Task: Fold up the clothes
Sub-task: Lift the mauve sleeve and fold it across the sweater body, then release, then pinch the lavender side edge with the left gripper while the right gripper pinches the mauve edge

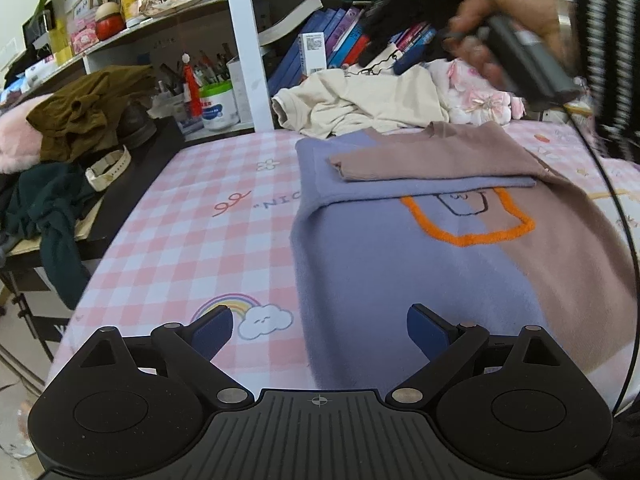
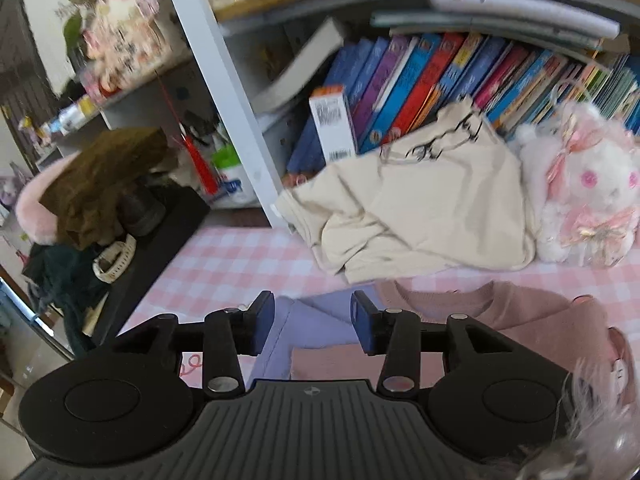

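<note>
A lavender and dusty-pink sweater [image 1: 400, 264] with an orange outline lies flat on the pink checked sheet [image 1: 192, 216], both sleeves folded across its chest. My left gripper [image 1: 319, 330] is open and empty, hovering over the sweater's near left hem. My right gripper [image 2: 313, 326] is open and empty, held above the sweater's collar end [image 2: 440, 312]. The right gripper also shows blurred at the top of the left wrist view, in a hand [image 1: 504, 28].
A crumpled cream garment [image 2: 412, 208] and a pink plush rabbit [image 2: 588, 184] lie at the back against a bookshelf [image 2: 440, 68]. A dark side table [image 1: 132, 176] on the left holds olive [image 1: 88, 108] and dark green clothes and a white strap.
</note>
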A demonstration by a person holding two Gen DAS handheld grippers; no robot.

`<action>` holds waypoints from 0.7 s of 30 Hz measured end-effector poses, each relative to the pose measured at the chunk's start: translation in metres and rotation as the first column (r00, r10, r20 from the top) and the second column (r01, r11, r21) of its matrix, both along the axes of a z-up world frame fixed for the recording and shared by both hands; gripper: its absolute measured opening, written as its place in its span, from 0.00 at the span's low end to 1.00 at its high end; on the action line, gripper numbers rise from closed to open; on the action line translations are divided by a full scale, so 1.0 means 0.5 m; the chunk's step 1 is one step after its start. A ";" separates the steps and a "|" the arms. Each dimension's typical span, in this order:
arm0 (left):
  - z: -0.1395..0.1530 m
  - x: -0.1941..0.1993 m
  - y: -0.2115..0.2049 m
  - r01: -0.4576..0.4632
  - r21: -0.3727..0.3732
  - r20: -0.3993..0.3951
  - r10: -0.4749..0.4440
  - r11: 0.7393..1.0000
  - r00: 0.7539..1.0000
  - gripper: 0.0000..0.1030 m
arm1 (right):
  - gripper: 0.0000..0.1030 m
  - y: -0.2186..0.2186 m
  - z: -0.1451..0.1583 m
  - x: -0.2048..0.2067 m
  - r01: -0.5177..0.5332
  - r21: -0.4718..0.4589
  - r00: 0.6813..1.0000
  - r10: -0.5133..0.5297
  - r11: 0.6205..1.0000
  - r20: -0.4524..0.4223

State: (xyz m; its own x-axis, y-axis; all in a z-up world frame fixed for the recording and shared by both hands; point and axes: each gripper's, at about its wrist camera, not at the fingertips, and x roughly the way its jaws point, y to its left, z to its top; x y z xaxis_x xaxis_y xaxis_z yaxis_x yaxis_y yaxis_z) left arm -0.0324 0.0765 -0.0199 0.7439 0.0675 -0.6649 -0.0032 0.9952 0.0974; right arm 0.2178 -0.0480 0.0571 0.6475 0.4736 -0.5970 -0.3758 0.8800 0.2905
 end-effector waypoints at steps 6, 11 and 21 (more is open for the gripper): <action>-0.010 0.021 0.011 -0.016 -0.040 -0.017 0.016 0.999 1.000 0.93 | 0.43 -0.125 -0.010 -0.102 0.051 -0.089 0.998 -0.054 0.995 -0.026; -0.026 0.026 0.036 -0.046 -0.108 -0.063 0.039 0.993 0.997 0.93 | 0.44 -0.251 -0.084 -0.230 0.133 -0.200 0.979 -0.160 0.971 -0.128; -0.041 0.018 0.056 -0.081 -0.206 -0.124 0.056 0.975 0.991 0.92 | 0.44 -0.418 -0.185 -0.445 0.285 -0.229 0.898 -0.343 0.931 -0.275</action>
